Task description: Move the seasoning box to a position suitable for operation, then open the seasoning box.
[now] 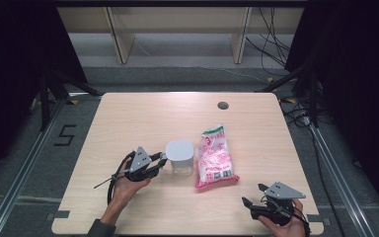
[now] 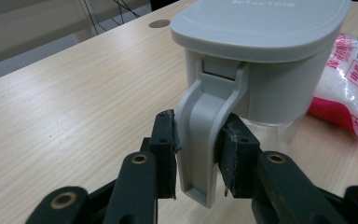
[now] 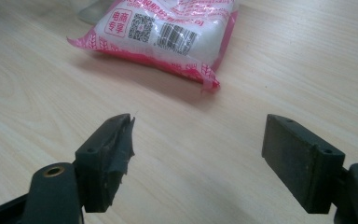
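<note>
Left gripper has its two black pads pressed on either side of the grey clasp that hangs from the lid of the container, so it grips that clasp alone, not the body. Right gripper rests near the right front corner of the table, jaws spread wide with nothing between them, aimed toward the pink bag that lies just right of the container.

The container stands near the middle of the table, a little left, lid on, its clear lower part showing under the grey top.

The main risk, as I judge it, is that nothing steadies the container. If the clasp is pulled outward or upward, the light tub may slide toward the near-left or tip rather than unlatch, and it could shove the bag. The clasp is narrow and smooth, and the pads look frayed at their edges, so they may slip off it. A hard pull may also strain the hinge at the lid's rim.
</note>
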A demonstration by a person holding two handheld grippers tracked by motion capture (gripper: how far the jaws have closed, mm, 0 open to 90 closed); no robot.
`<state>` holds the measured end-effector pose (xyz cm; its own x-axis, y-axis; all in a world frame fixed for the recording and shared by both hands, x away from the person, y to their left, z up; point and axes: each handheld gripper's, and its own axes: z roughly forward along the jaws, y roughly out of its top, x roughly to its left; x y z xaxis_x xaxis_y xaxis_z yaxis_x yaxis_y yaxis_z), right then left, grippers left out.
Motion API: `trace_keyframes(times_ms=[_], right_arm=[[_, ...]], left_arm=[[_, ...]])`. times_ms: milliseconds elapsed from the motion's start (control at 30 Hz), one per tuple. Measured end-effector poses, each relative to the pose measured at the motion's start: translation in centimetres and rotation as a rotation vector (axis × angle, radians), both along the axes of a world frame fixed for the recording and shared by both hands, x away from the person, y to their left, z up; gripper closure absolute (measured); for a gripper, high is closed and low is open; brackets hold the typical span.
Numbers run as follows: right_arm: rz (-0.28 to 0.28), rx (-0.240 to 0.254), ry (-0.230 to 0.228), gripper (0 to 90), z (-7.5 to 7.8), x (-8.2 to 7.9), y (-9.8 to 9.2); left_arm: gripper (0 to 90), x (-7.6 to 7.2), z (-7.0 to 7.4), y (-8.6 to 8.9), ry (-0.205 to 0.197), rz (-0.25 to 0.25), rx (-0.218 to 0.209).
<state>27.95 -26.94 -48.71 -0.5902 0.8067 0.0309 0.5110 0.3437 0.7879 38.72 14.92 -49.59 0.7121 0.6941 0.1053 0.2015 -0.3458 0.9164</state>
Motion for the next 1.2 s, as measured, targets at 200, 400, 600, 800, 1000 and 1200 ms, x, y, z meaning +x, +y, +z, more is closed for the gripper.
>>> trace_keyframes(times_ms=[200,400,600,800,1000,1200], right_arm=[[-0.017,0.01,0.005,25.2,0.0,-0.1,0.1],[0.016,0.012,0.009,25.2,-0.1,0.1,-0.1],[0.005,0.011,0.0,25.2,0.0,0.0,-0.1],[-0.012,0.02,0.003,25.2,-0.1,-0.1,0.0],[-0.02,0.013,0.008,25.2,0.0,-0.2,0.1],[0.01,-0.001,-0.016,25.2,0.0,0.1,-0.1]], left_arm=[[70.3,0.9,-0.6,-0.1,0.026,0.01,-0.044],[70.2,1.4,-0.9,-0.2,0.037,-0.014,-0.089],[70.3,1.3,-1.0,-0.2,0.038,-0.015,-0.091],[69.5,1.2,-1.1,-0.1,0.046,-0.002,-0.112],[48.8,0.9,-0.2,0.7,0.108,-0.029,-0.064],[33.7,0.6,0.6,1.5,0.16,-0.051,-0.081]])
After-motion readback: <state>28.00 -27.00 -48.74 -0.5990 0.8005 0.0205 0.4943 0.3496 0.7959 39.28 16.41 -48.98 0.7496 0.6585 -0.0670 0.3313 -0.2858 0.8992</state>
